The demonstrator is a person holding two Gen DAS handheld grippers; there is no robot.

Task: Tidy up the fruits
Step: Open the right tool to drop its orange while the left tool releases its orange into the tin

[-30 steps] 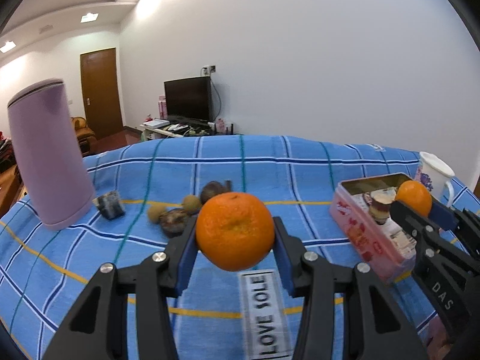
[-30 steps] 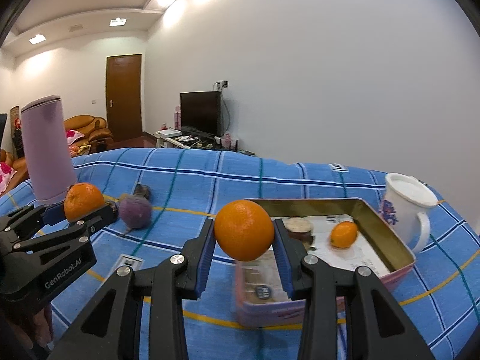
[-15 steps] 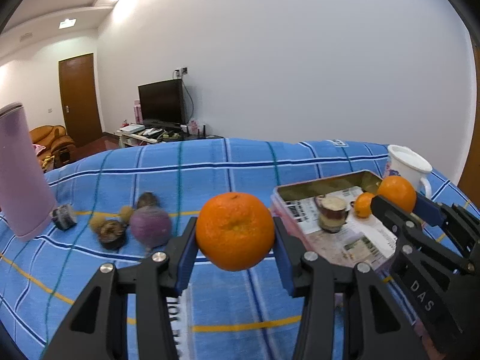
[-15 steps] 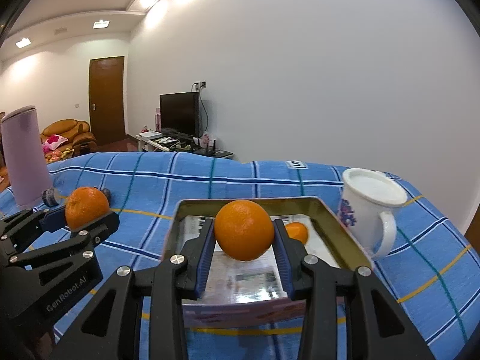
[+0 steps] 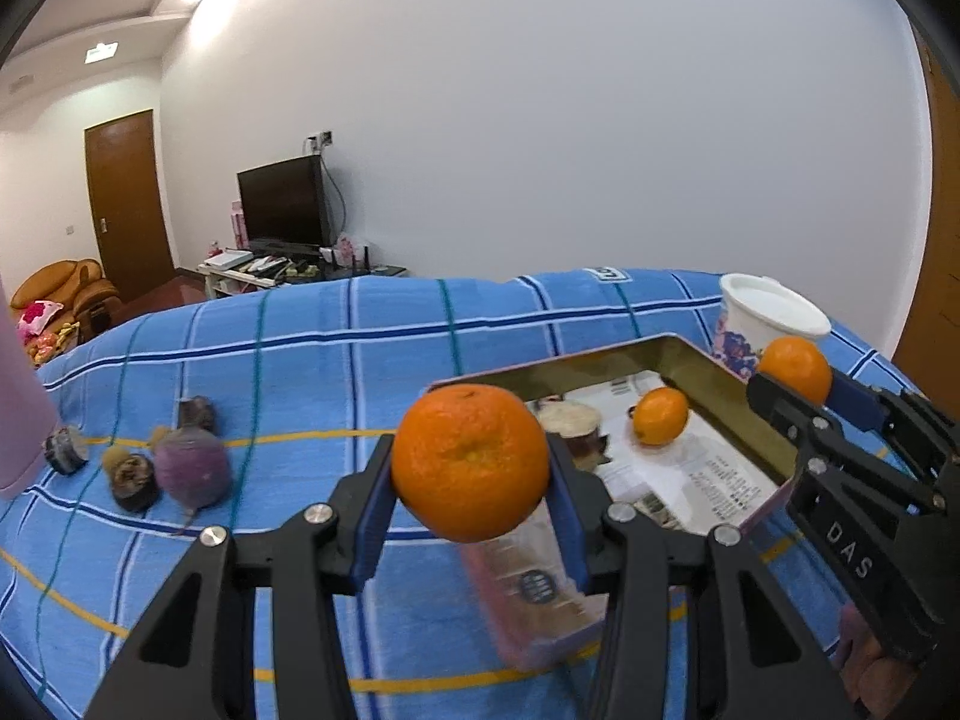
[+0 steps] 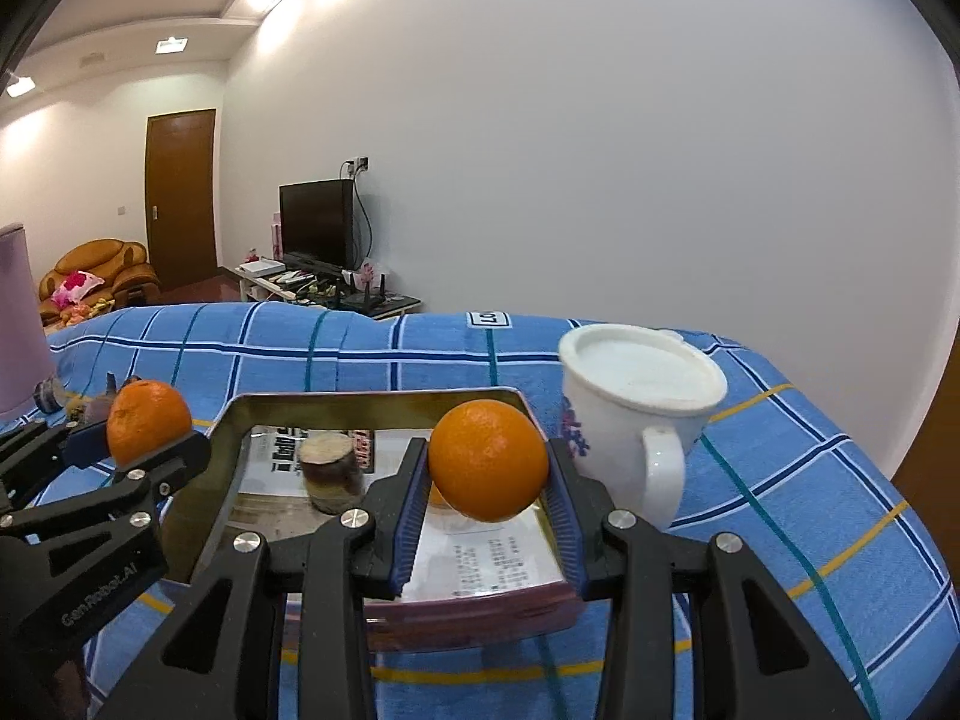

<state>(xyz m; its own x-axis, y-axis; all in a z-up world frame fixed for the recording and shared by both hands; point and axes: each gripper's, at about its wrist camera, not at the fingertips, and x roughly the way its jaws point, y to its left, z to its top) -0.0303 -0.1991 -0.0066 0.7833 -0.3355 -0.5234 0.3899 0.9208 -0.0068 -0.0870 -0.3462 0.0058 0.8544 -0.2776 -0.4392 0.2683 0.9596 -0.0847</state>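
My left gripper (image 5: 471, 477) is shut on a big orange (image 5: 468, 450), hanging over the near left corner of the open metal tin (image 5: 600, 360). My right gripper (image 6: 489, 474) is shut on a second orange (image 6: 489, 450) above the tin's (image 6: 372, 399) paper-lined inside. A small orange (image 5: 660, 417) and a brown, cream-topped round piece (image 6: 330, 471) lie in the tin. Each gripper shows in the other's view: the right one (image 5: 798, 387) at the tin's far right, the left one (image 6: 144, 441) at its left rim.
A white flowered mug (image 6: 642, 414) stands close to the tin's right side. On the blue checked cloth (image 5: 360, 360) to the left lie a purple round fruit (image 5: 192, 474) and several small dark fruits. A pink tumbler (image 5: 18, 432) rises at the far left.
Both grippers carried their oranges to the right across the cloth. The tin, off to the right before, now lies under the right gripper and at the left gripper's tips.
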